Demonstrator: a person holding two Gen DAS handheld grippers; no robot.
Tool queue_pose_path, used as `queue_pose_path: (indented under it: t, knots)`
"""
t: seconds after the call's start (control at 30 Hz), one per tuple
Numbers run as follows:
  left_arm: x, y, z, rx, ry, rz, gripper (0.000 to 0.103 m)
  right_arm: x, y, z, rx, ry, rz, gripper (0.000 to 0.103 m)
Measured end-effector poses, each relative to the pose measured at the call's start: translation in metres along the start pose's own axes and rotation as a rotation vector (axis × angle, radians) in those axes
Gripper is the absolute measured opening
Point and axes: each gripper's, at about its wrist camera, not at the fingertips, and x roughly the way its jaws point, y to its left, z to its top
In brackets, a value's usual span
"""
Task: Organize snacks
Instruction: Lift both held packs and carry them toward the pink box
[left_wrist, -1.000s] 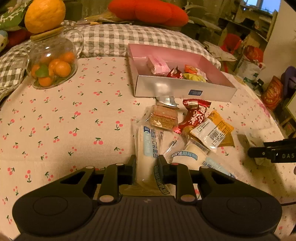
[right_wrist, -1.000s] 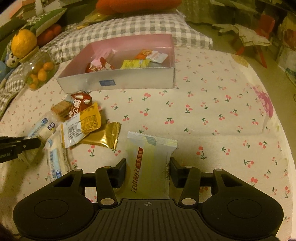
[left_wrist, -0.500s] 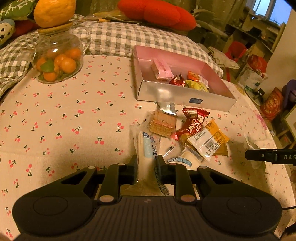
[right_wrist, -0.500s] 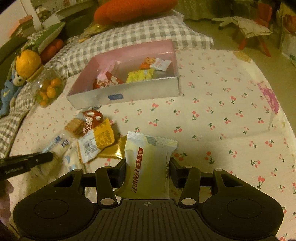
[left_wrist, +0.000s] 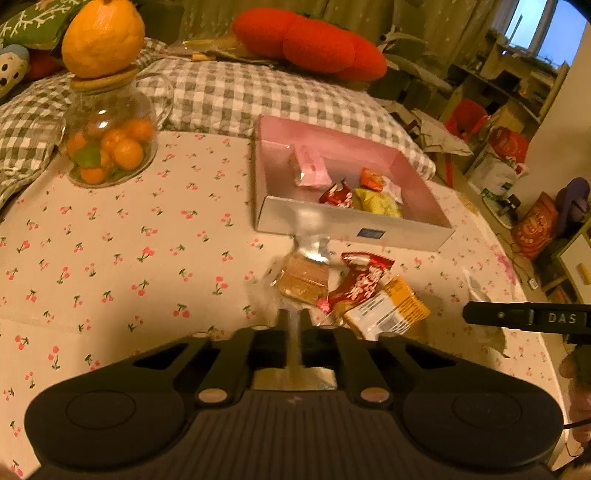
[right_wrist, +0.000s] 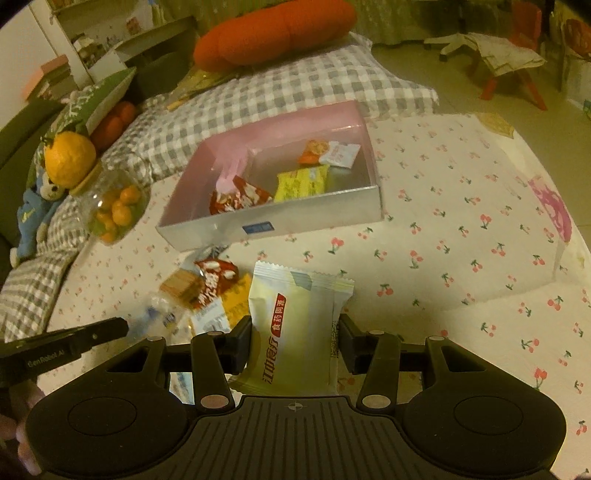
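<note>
Above cherry cloth (right_wrist: 443, 229), tongs (right_wrist: 293, 341) tilted downward

I am holding my left gripper (left_wrist: 293, 338) pinched fully closed on a thin packet edge, pointing steeply down, while my right gripper (right_wrist: 295, 341) is clamping a pale wrapper between its pads.

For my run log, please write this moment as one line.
left claw: shut on thin clear packet | right claw: shut on pale yellow packet | pink box: four snacks inside | cloth: loose snacks remain
</note>
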Motion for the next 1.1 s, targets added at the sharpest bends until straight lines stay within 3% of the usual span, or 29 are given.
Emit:
queue_pose_path:
  t: [0.17,0.27,0.43,0.5,0.77,0.97,1.1]
  knots:
    - [0.001,0.001,0.002,0.013,0.02,-0.014,0.003,0.002,0.002,0.004,0.011,0.0,0.006,0.047]
    - [0.006,0.009,-0.001,0.006,0.053,0.002,0.009,0.006,0.0,0.002,0.021,0.021,0.012,0.047]
    - [0.013,0.016,-0.002,-0.047,0.078,-0.027,0.034,0.012,0.0,-0.001,0.022,0.052,0.013,0.047]
    - [0.017,0.013,-0.004,-0.049,0.098,-0.037,0.039,0.013,0.002,-0.003,0.011,0.06,0.012,0.047]
    - [0.032,-0.007,-0.014,0.064,0.172,0.108,0.036,0.02,0.015,-0.014,-0.057,0.098,0.007,0.047]
    - [0.036,0.001,-0.017,0.053,0.206,0.124,0.035,0.023,0.02,-0.018,-0.086,0.117,0.002,0.047]
    - [0.033,0.001,-0.016,0.048,0.198,0.124,0.021,0.024,0.025,-0.021,-0.123,0.124,-0.012,0.047]
